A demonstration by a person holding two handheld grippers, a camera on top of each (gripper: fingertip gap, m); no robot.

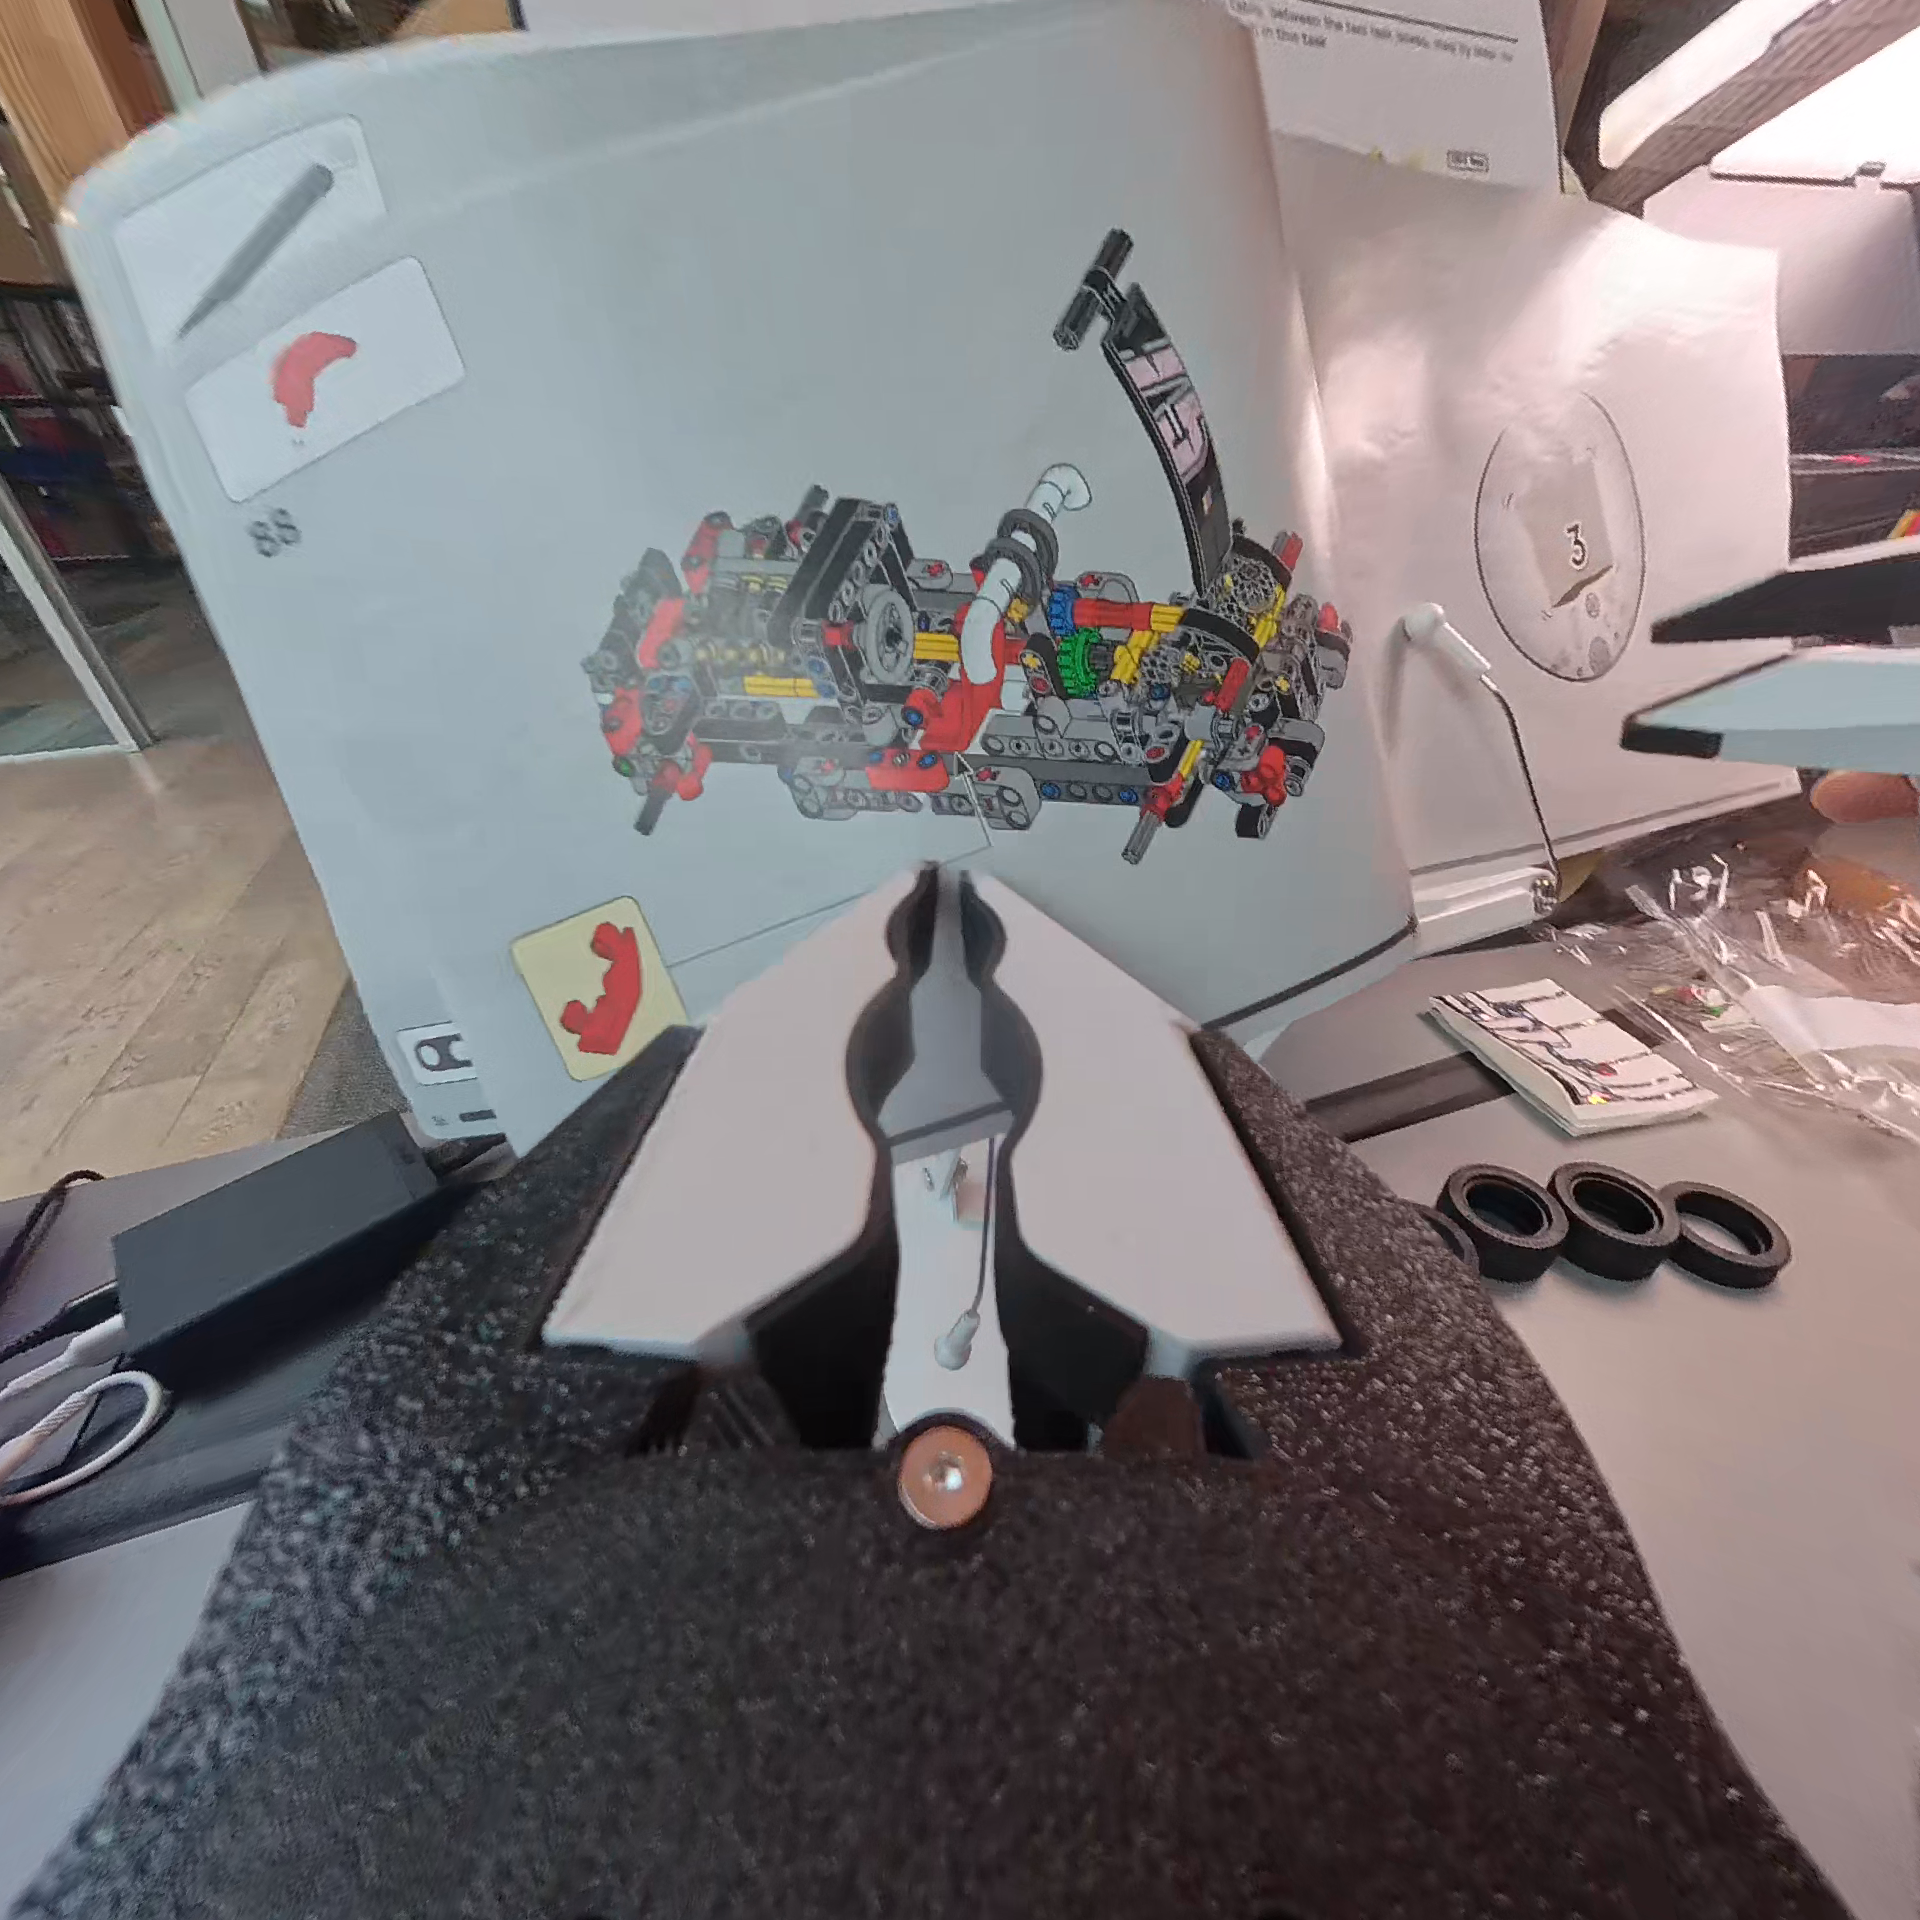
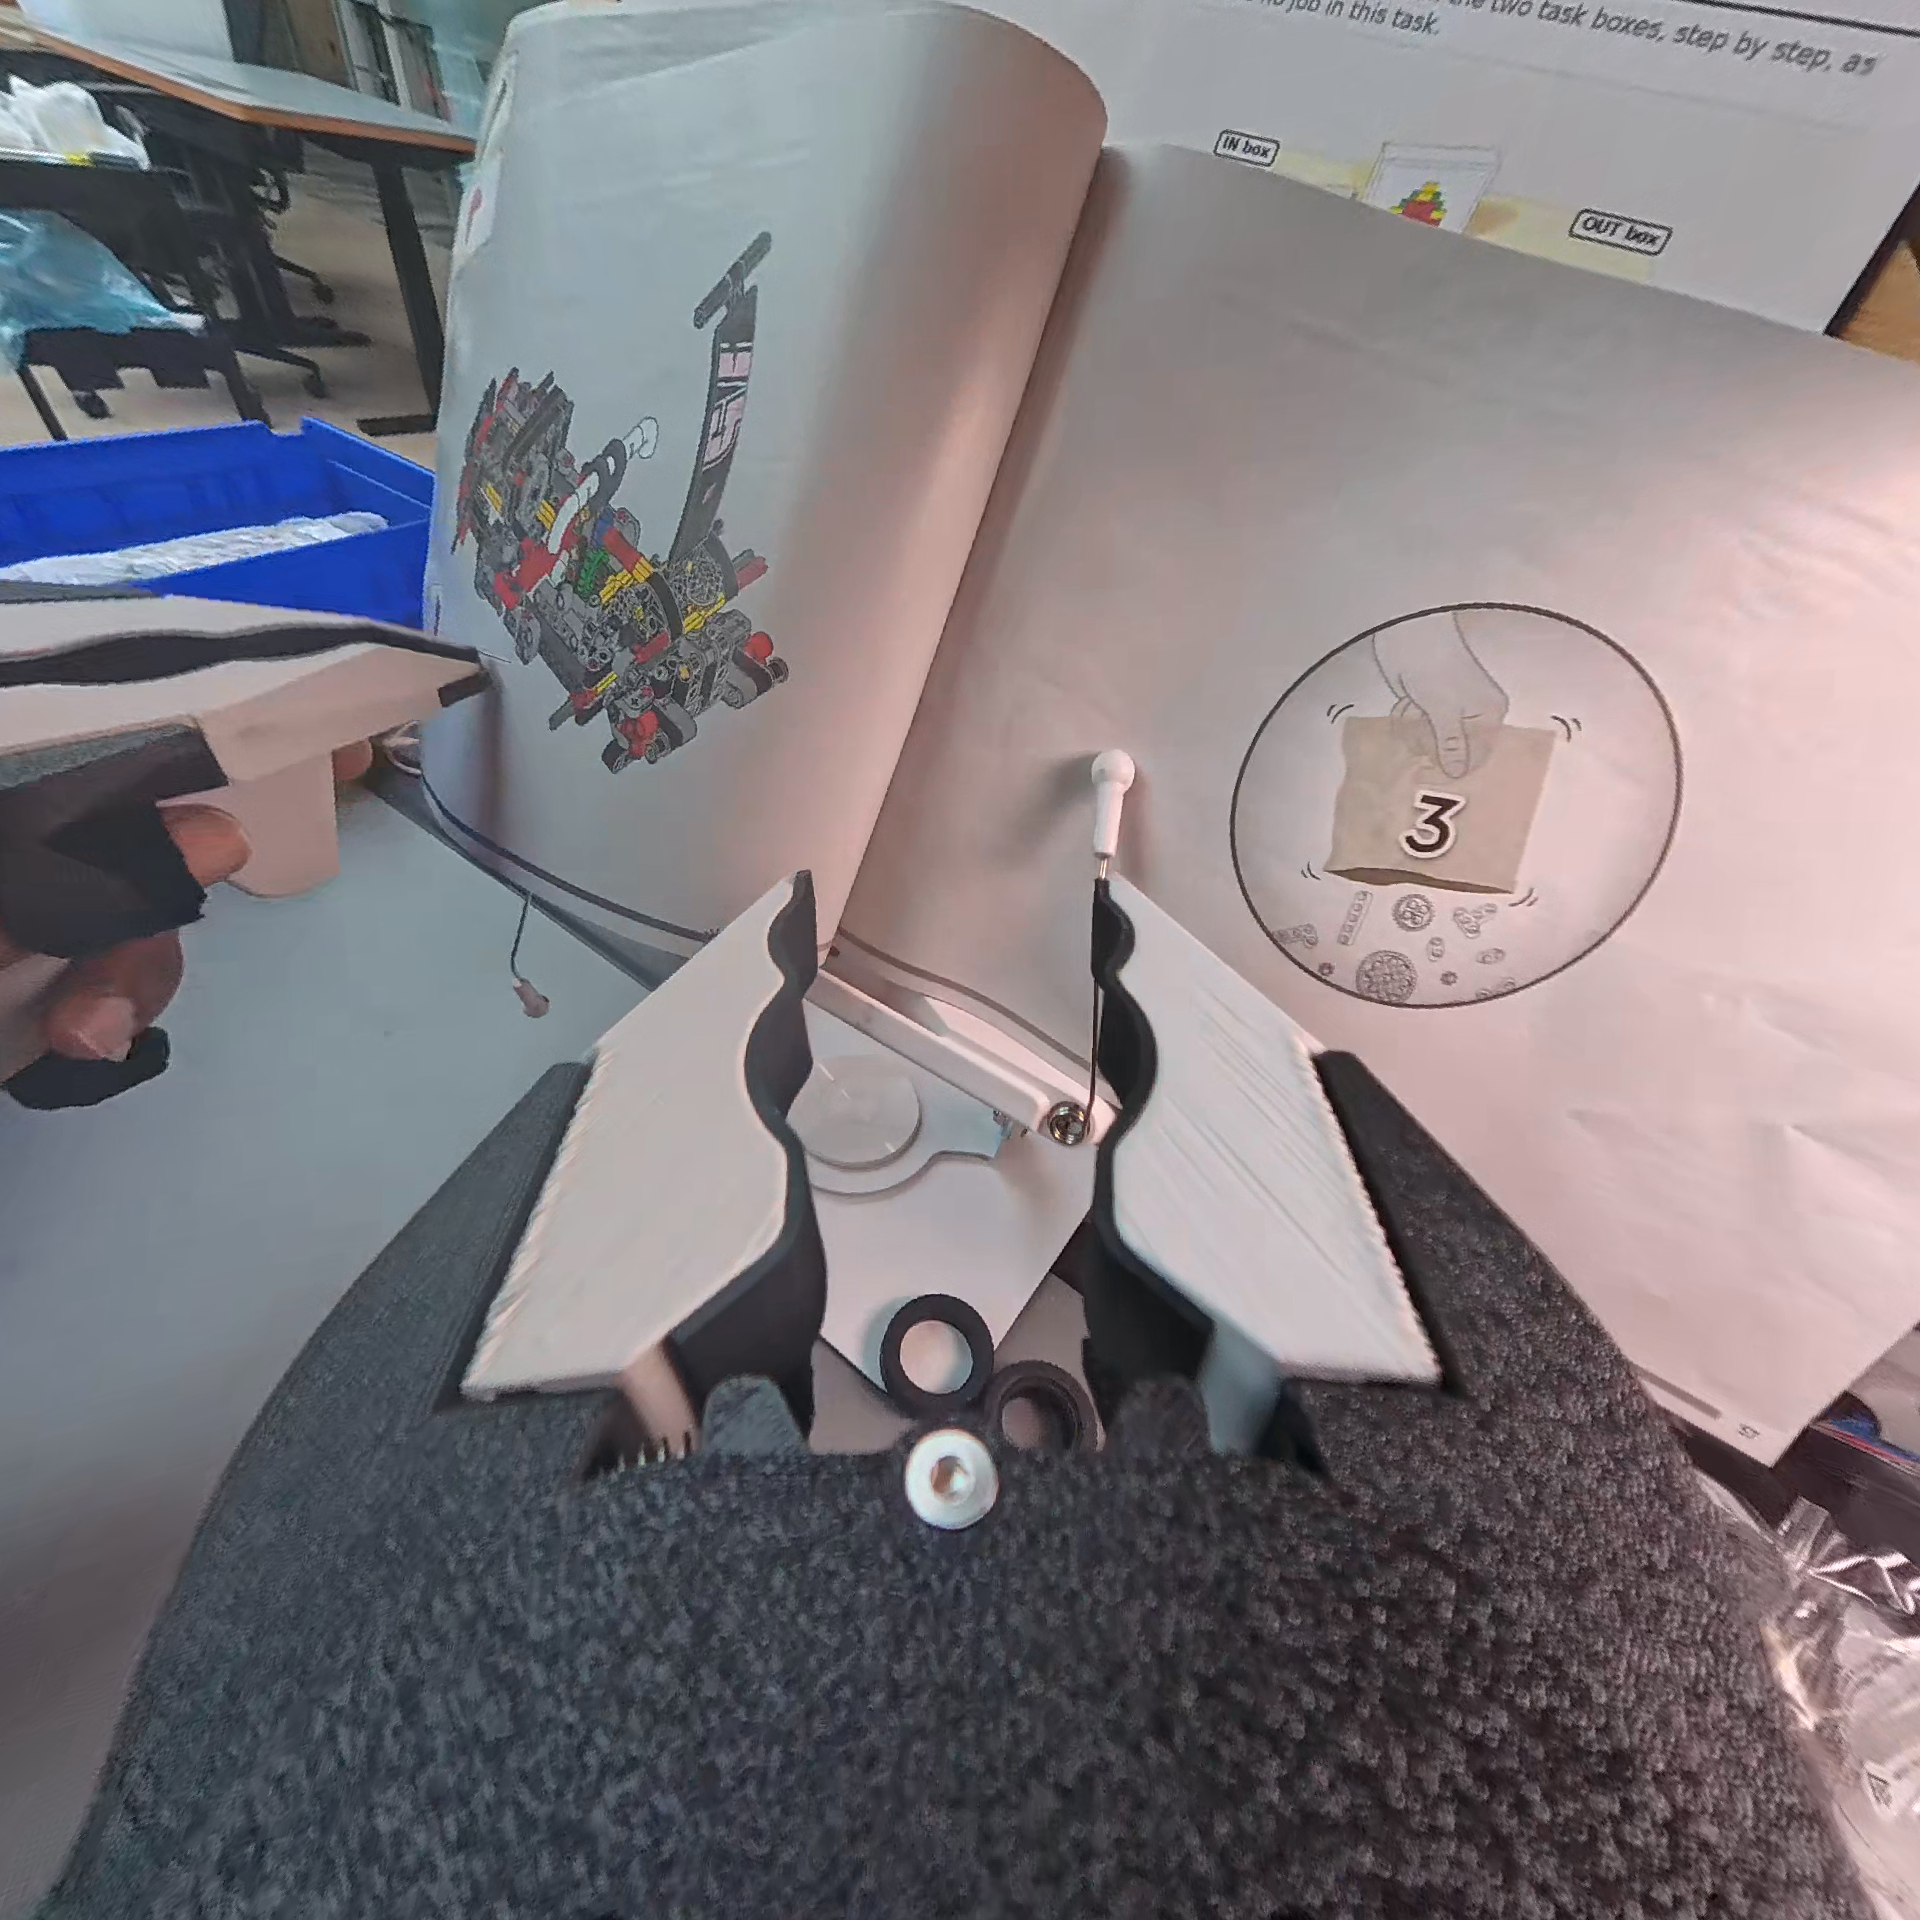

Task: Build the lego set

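The open instruction booklet (image 1: 727, 436) stands upright on a white book stand (image 2: 914, 1226). Its left page, with the drawing of the model, curls up and over; the right page (image 2: 1455, 623) lies flat against the stand. My left gripper (image 1: 932, 875) is shut, its tips against the face of the curled page; it also shows in the right wrist view (image 2: 473, 670). I cannot tell whether it pinches paper. My right gripper (image 2: 951, 888) is open and empty in front of the stand's wire page clip (image 2: 1112, 774). Small black tyres (image 1: 1610, 1226) lie on the table.
Clear plastic bags (image 1: 1766, 935) and a sticker sheet (image 1: 1569, 1060) lie at the right. A black power adapter (image 1: 270, 1236) and cables sit at the left. A blue bin (image 2: 208, 499) stands behind the left gripper. Printed sheets hang behind the booklet.
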